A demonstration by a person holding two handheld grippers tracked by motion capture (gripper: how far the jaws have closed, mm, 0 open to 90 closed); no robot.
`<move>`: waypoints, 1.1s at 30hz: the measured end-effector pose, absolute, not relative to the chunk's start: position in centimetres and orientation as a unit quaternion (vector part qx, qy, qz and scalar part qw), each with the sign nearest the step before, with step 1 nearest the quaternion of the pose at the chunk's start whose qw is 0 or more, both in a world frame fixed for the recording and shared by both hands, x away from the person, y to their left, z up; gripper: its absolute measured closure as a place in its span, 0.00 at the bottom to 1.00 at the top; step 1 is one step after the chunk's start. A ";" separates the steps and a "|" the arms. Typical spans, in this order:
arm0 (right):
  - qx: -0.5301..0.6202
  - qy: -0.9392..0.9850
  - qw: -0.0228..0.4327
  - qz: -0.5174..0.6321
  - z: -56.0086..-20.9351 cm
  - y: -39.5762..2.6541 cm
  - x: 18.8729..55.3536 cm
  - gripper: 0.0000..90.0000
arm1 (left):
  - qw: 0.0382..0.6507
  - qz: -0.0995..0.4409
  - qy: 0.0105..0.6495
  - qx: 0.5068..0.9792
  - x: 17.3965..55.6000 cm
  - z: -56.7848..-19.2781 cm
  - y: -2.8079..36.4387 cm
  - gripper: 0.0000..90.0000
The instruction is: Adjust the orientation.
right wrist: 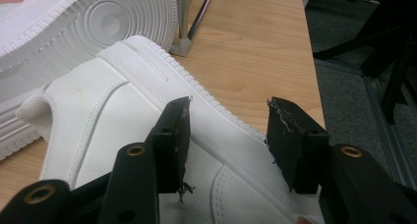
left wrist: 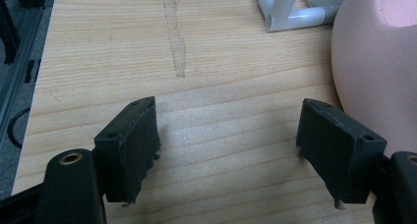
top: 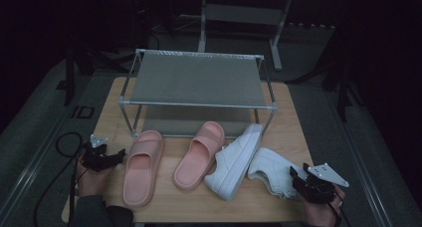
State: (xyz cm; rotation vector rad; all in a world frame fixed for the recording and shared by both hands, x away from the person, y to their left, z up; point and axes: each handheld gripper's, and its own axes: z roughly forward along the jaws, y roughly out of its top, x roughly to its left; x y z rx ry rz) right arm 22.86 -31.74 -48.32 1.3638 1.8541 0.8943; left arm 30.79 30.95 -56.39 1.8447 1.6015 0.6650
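Two pink slippers (top: 141,167) (top: 199,155) and two white sneakers lie in a row on the wooden table (top: 293,122), in front of a shoe rack (top: 196,80). My left gripper (top: 119,155) (left wrist: 228,126) stands open over bare wood, just left of the left slipper (left wrist: 373,62). At the front right, my right gripper (top: 294,173) (right wrist: 228,118) is open and straddles the edge of the nearer sneaker (top: 273,171) (right wrist: 108,116). One jaw is over its upper and the other is past its sole rim, and the pads do not press on it. The other sneaker (top: 236,160) lies tilted, showing its ribbed sole (right wrist: 83,22).
The rack has a grey mesh top shelf on thin metal legs, with a lower shelf behind the shoes. One white foot joint (left wrist: 290,13) stands near the left slipper, and a leg (right wrist: 184,27) rises beside the sneakers. Dark floor and stands surround the table.
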 end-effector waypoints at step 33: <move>0.518 0.706 0.325 0.357 -48.5 -32.2 22.7 0.58 | 0.371 0.231 0.489 0.755 25.7 -48.1 25.1 0.89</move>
